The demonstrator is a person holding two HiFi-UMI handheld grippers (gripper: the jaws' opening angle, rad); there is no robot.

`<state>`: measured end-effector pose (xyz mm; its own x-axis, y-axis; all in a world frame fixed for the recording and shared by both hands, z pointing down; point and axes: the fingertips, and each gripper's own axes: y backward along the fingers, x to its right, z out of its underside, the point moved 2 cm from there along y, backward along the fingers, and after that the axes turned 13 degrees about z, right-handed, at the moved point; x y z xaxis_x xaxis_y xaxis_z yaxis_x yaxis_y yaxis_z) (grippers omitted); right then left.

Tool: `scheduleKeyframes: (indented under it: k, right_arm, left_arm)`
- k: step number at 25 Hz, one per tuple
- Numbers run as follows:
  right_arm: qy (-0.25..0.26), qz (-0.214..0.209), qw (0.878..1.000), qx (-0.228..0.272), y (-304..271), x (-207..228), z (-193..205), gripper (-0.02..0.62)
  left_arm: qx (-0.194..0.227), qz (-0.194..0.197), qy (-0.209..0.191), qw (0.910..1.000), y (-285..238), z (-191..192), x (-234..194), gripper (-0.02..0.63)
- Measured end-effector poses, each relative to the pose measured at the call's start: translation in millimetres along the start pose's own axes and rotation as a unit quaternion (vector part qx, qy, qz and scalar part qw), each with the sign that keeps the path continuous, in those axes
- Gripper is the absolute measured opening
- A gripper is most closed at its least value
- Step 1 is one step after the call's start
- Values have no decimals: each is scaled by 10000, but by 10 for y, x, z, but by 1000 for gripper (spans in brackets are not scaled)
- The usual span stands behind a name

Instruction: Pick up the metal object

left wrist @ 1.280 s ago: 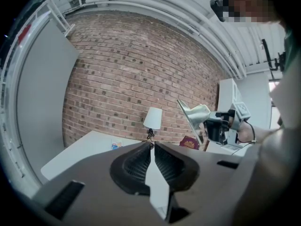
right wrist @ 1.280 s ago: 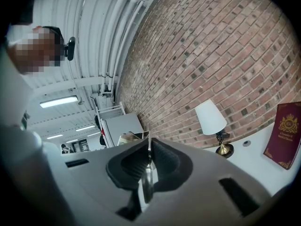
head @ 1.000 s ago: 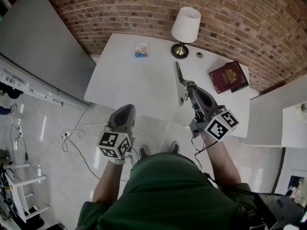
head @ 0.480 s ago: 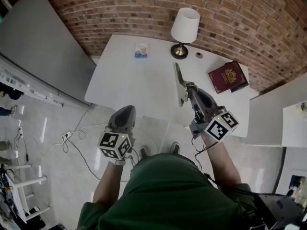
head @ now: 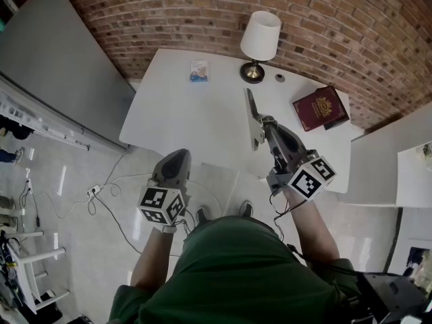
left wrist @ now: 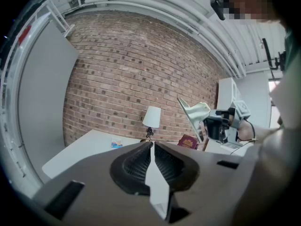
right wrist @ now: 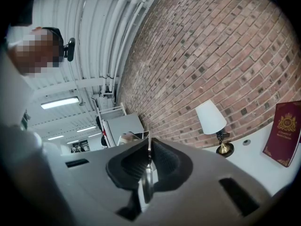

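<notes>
The metal object [head: 253, 115], a flat shiny bracket with an angled flange, is held up off the white table [head: 182, 113], and my right gripper [head: 264, 121] is shut on its near edge. In the right gripper view the metal object [right wrist: 149, 150] shows edge-on as a thin plate pinched between the dark pads. The left gripper view catches the metal object [left wrist: 195, 114] raised in the air at the right. My left gripper [head: 177, 152] hangs off the table's near edge, over the floor. In its own view the left gripper [left wrist: 151, 145] is shut with nothing between its pads.
A white-shaded lamp [head: 260, 42] with a brass base stands at the table's far edge, a small round piece [head: 280, 77] beside it. A red book [head: 321, 108] lies on a dark one at the right end, and a small blue-and-white card [head: 198, 70] lies far left. A brick wall runs behind.
</notes>
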<state>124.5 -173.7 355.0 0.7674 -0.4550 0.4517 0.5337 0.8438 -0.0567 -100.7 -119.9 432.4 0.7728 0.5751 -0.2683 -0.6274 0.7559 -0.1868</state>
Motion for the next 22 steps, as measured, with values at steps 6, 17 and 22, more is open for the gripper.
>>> scheduleKeyframes:
  k: [6, 17, 22]
  right_arm:
    - [-5, 9, 10000, -12, 30, -17, 18, 6]
    - [-16, -2, 10000, -11, 47, -21, 20, 6]
    - [-23, -9, 10000, -20, 58, 6, 18, 6]
  left_arm:
    - [-17, -8, 4, 10000, 29, 17, 10, 18]
    - [-28, -7, 7, 10000, 36, 24, 24, 18]
    - [-39, -21, 6, 10000, 23, 32, 43, 18]
